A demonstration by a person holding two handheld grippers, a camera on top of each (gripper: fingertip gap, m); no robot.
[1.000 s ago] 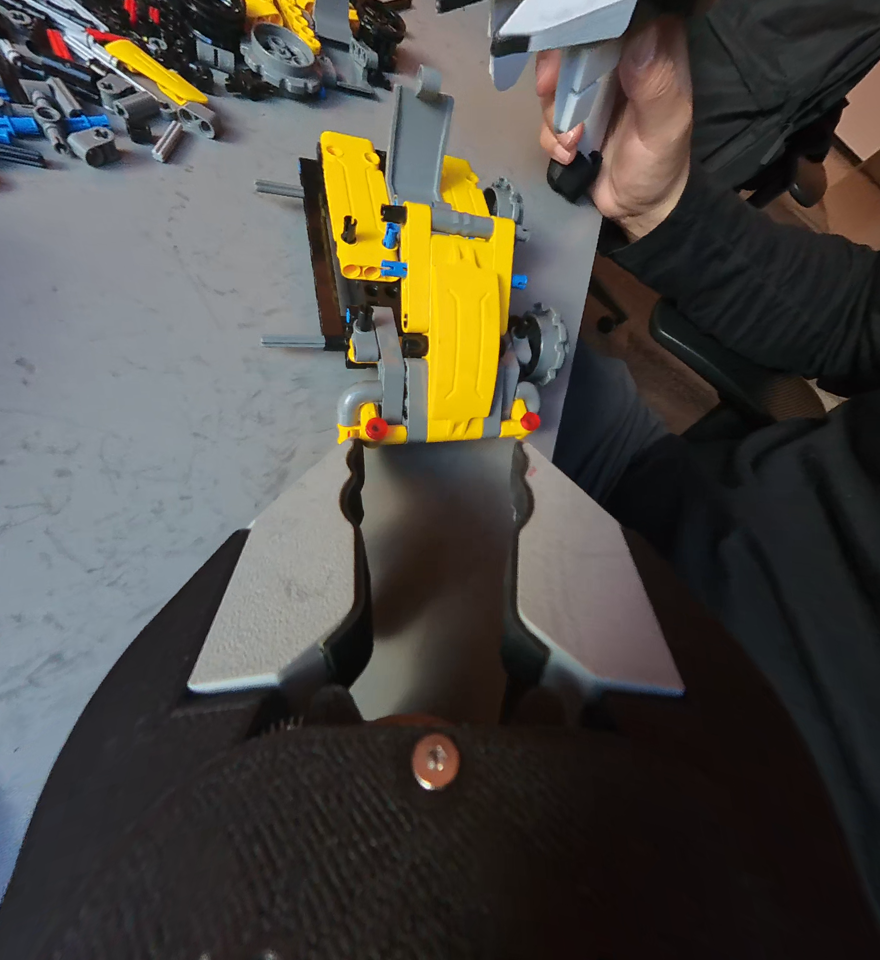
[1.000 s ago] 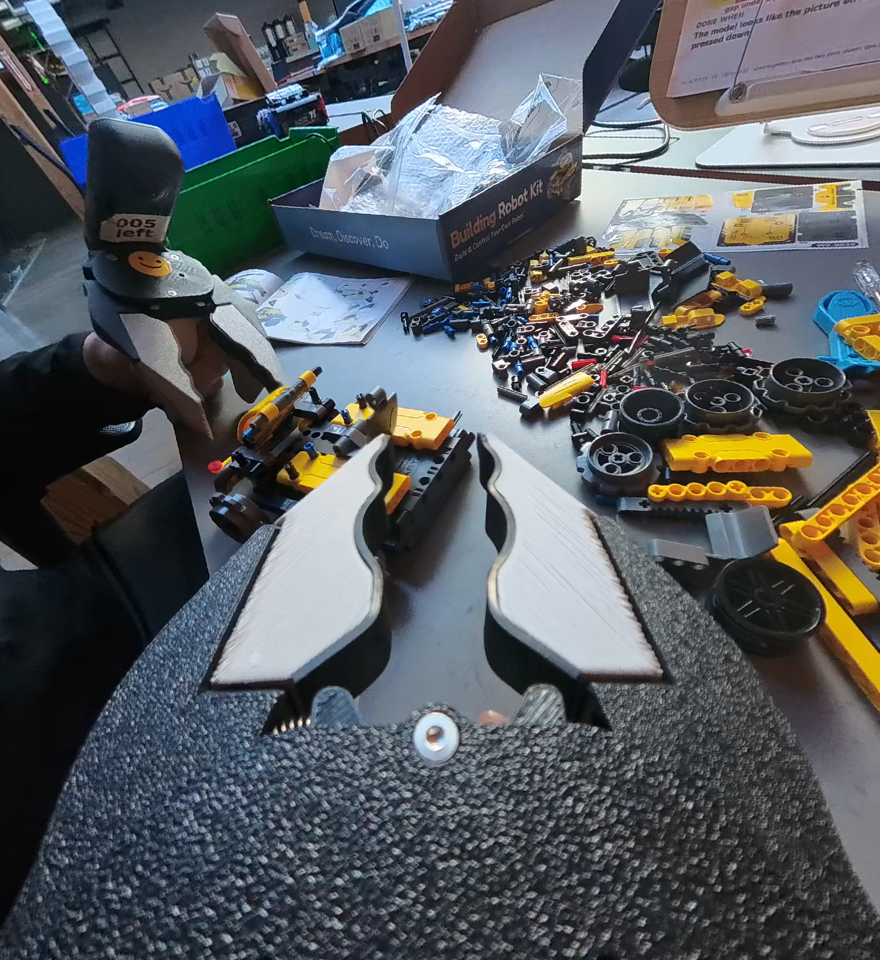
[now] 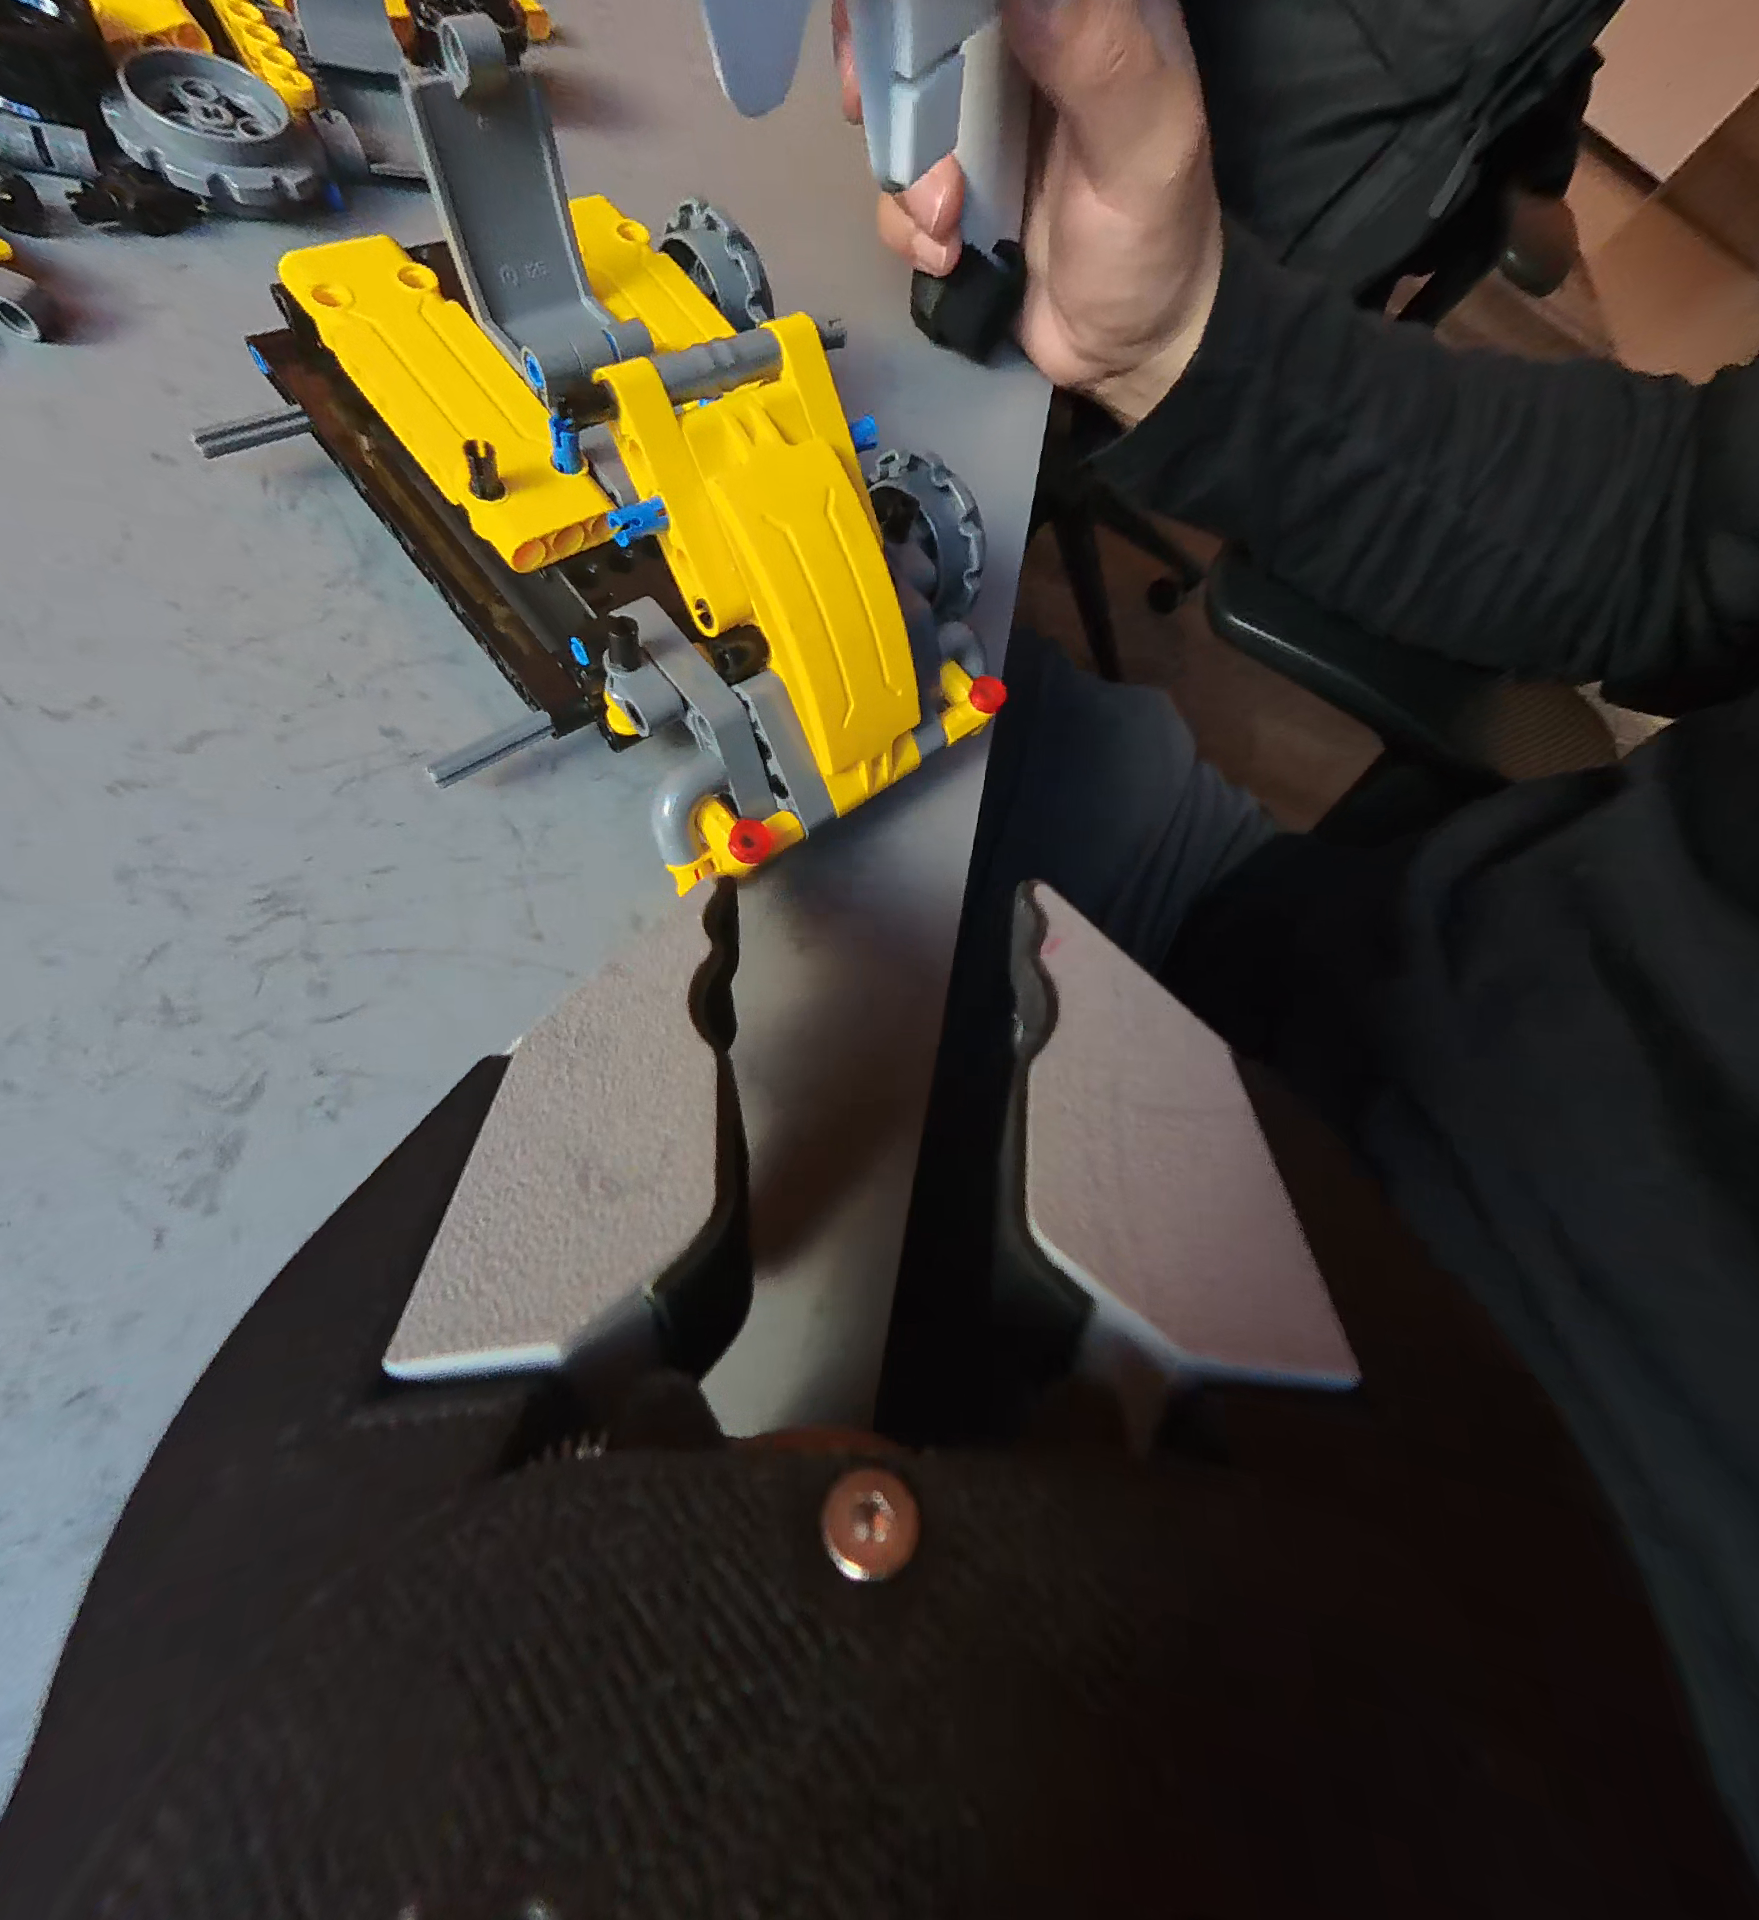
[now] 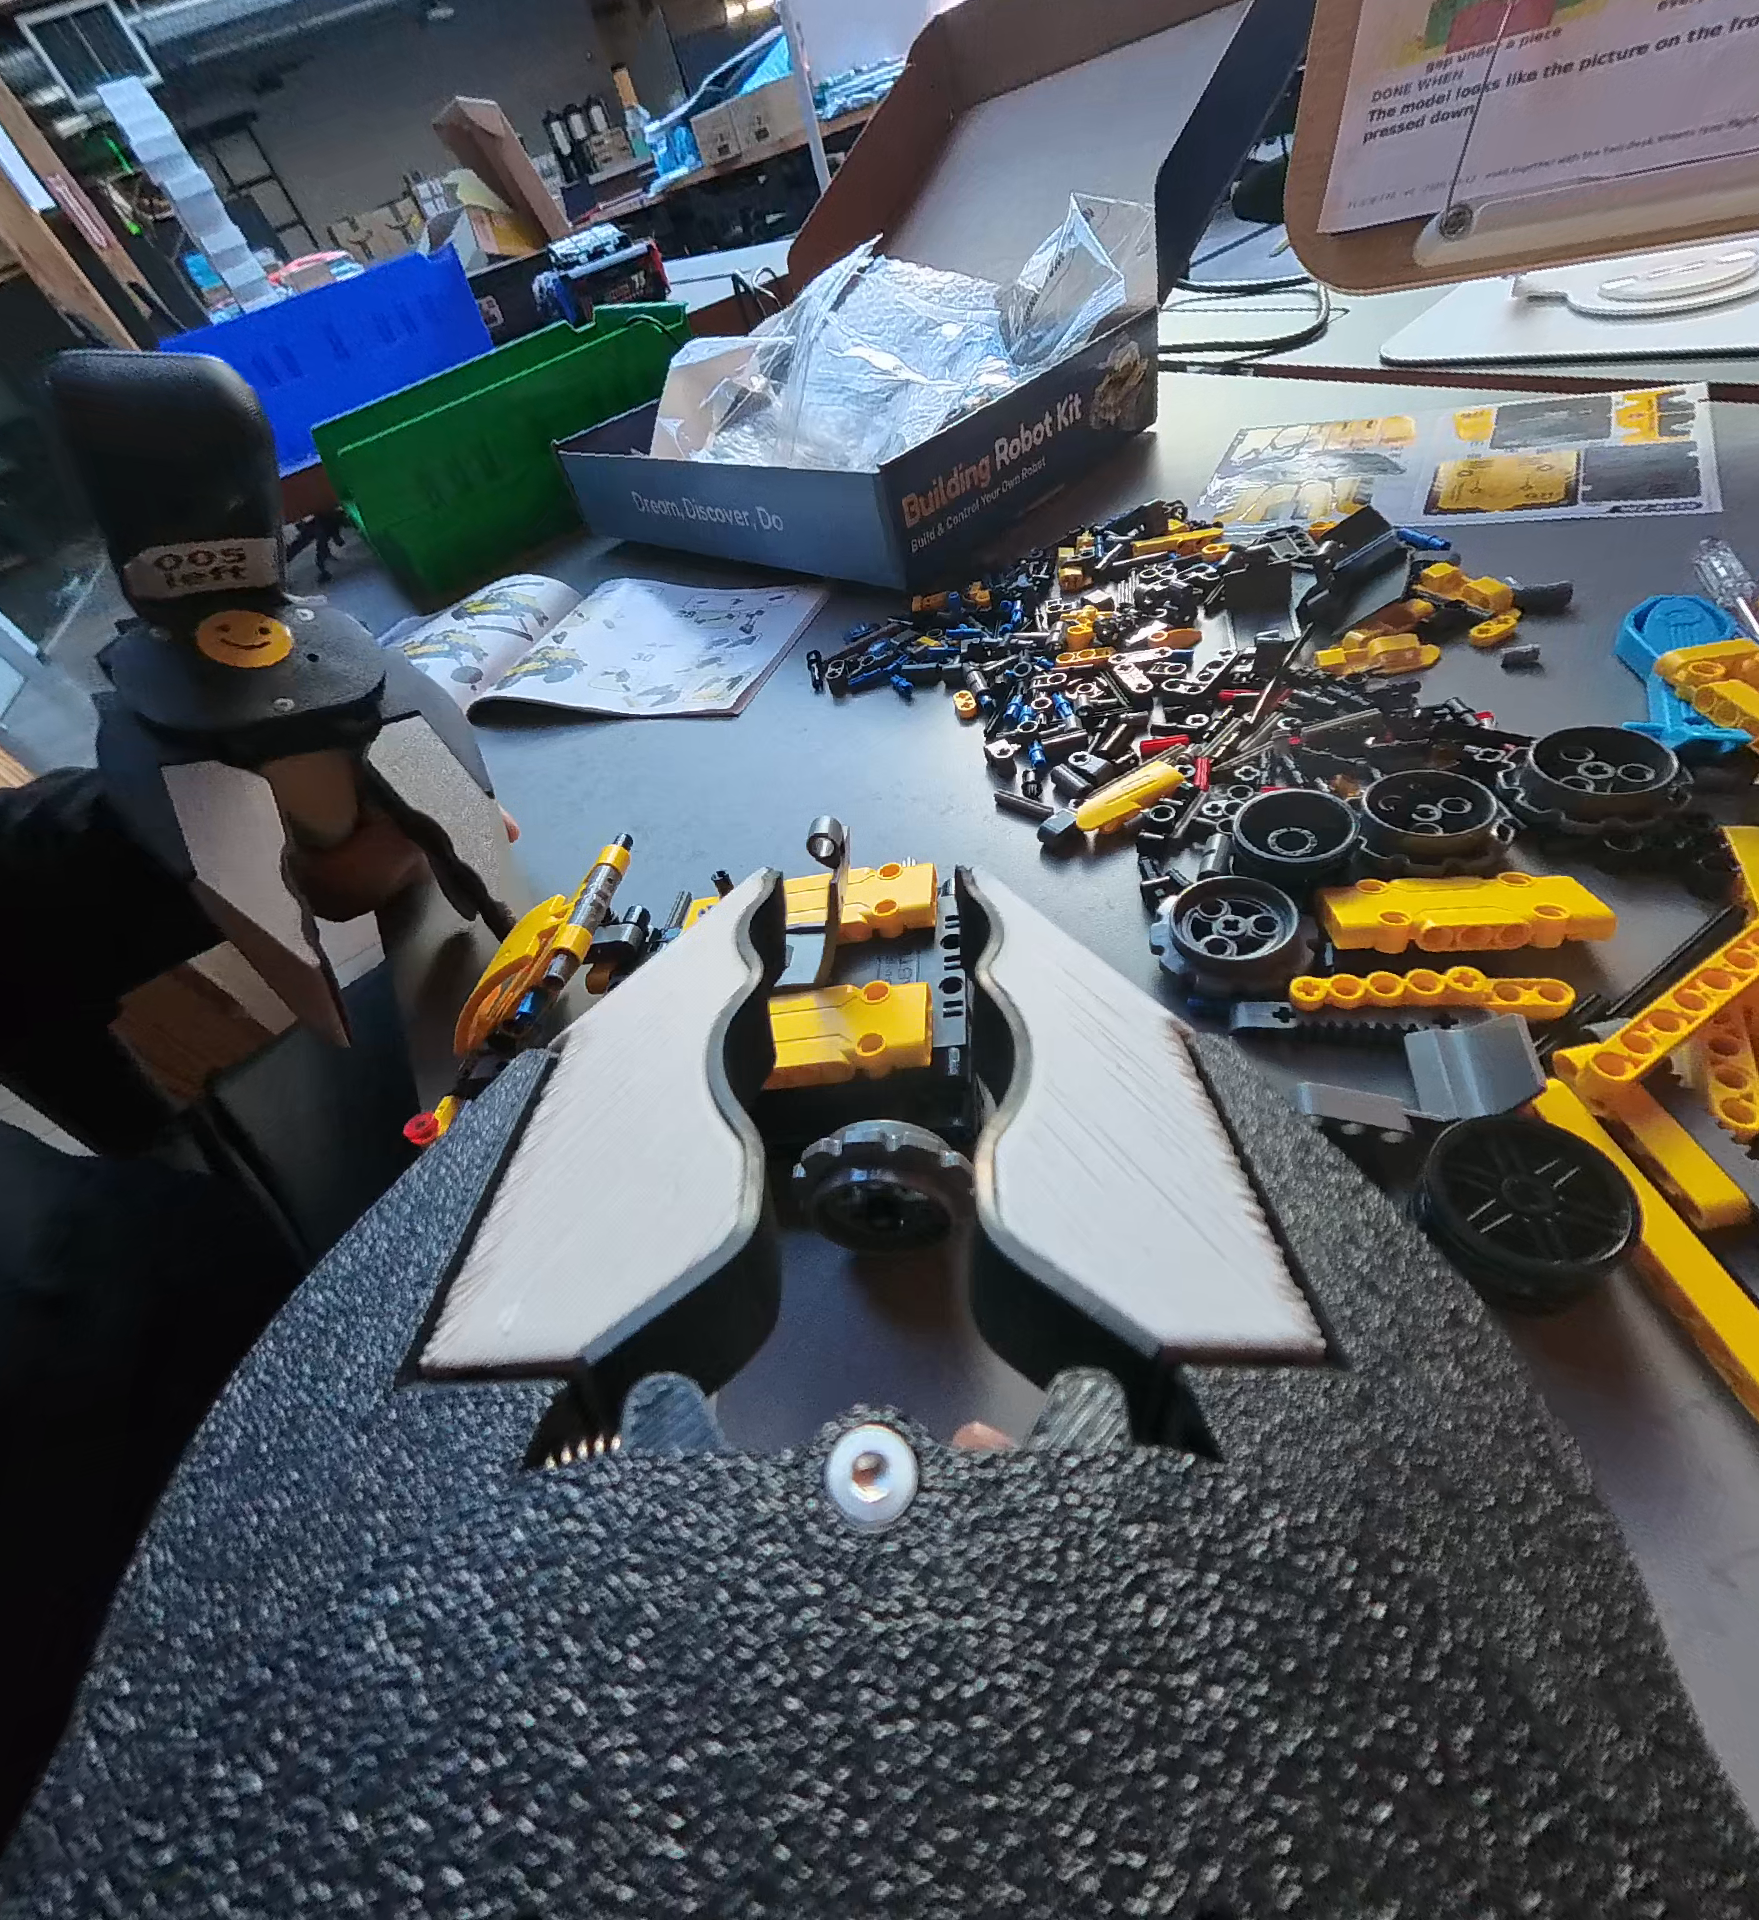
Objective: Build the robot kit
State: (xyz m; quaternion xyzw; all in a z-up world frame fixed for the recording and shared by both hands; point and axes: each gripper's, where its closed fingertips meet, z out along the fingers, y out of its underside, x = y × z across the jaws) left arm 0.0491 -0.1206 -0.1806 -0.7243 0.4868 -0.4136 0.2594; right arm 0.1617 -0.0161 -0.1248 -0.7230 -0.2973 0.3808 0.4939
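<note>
A partly built yellow, black and grey brick vehicle (image 3: 750, 540) with grey wheels stands at the table's edge. My left gripper (image 3: 875, 914) is open and empty, its left fingertip just short of the model's end with the red pins, its right finger past the table edge. My right gripper (image 4: 867, 894) is open. Its fingers straddle the model's yellow panels (image 4: 854, 1023) and a black wheel (image 4: 880, 1184), and I cannot tell if they touch. It also shows in the left wrist view (image 3: 854, 73), in a hand above the model. The left gripper (image 4: 418, 977) shows at the left.
A pile of loose black, yellow and blue parts (image 4: 1218, 686) and several wheels (image 4: 1426, 821) lie to the right. An open kit box with plastic bags (image 4: 885, 457), a booklet (image 4: 626, 649) and a green bin (image 4: 470, 457) stand behind. The table edge (image 3: 1000, 727) runs beside the model.
My right gripper has moved over the model and its jaws have spread wider. My left gripper has shifted right, so that it now straddles the table edge.
</note>
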